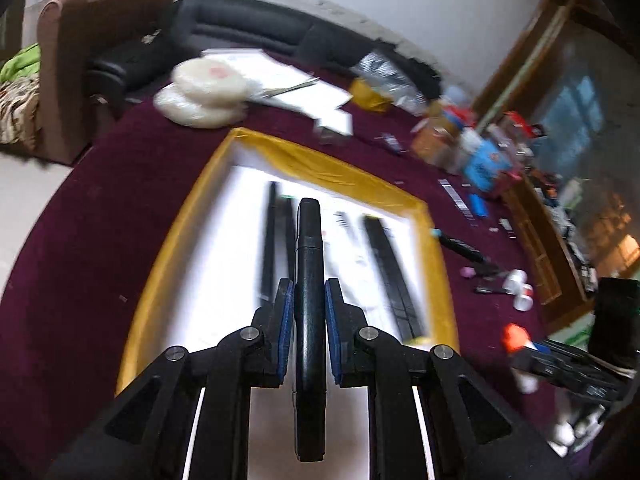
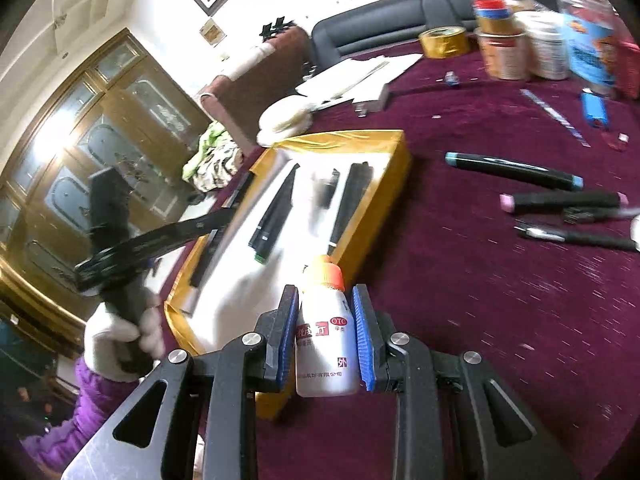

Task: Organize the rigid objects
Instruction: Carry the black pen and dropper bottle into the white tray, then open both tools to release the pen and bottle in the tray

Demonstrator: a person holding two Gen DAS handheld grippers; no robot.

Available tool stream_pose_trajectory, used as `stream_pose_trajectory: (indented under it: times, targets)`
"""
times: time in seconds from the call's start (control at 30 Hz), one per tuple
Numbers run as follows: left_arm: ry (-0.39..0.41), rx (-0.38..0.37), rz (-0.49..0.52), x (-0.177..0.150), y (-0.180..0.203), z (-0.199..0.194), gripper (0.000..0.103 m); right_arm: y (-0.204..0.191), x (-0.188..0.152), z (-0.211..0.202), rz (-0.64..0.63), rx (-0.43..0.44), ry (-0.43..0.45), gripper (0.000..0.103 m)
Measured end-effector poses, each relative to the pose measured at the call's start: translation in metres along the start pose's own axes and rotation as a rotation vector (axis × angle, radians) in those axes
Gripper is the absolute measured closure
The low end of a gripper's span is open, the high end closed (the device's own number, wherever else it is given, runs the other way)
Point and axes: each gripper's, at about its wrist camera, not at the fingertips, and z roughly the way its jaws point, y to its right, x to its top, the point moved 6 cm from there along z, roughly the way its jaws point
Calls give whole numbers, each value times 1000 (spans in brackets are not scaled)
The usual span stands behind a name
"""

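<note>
My left gripper (image 1: 309, 294) is shut on a thick black marker (image 1: 308, 280) and holds it above a gold-rimmed tray (image 1: 336, 168) with a white floor. Several black markers (image 1: 390, 276) lie in the tray. My right gripper (image 2: 326, 300) is shut on a small white bottle (image 2: 326, 332) with an orange cap, at the tray's near right corner (image 2: 372, 216). In the right wrist view the left gripper (image 2: 224, 220) reaches over the tray's left side, held by a white-gloved hand (image 2: 116, 340).
Loose markers and pens (image 2: 516, 168) lie on the maroon cloth (image 2: 500, 300) right of the tray. Jars, a tape roll (image 2: 444, 42) and boxes stand at the back. White papers (image 1: 292, 80) and round white packs (image 1: 204, 92) lie beyond the tray.
</note>
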Motion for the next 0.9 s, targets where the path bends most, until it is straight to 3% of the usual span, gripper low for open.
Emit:
stream_pose_trajectory:
  times: [0.17, 0.33, 0.43, 0.63, 0.73, 0.8, 0.9]
  targets:
    - [-79, 82, -12, 8, -34, 29, 90, -24, 9, 34, 0, 35, -46, 79]
    - [-147, 121, 1, 16, -40, 55, 90, -42, 15, 73, -5, 38, -105, 79]
    - [-141, 148, 21, 21, -36, 62, 90, -49, 19, 91, -15, 27, -131, 79]
    - [-106, 93, -13, 24, -40, 56, 87, -53, 23, 123, -25, -12, -173, 79]
    - [-76, 62, -43, 23, -41, 41, 71, -50, 24, 135, -33, -42, -182, 79]
    - [-50, 35, -66, 21, -42, 28, 54, -49, 25, 141, -38, -57, -186, 79]
    - [8, 6, -98, 15, -44, 3, 49, -48, 27, 148, -42, -70, -184, 78]
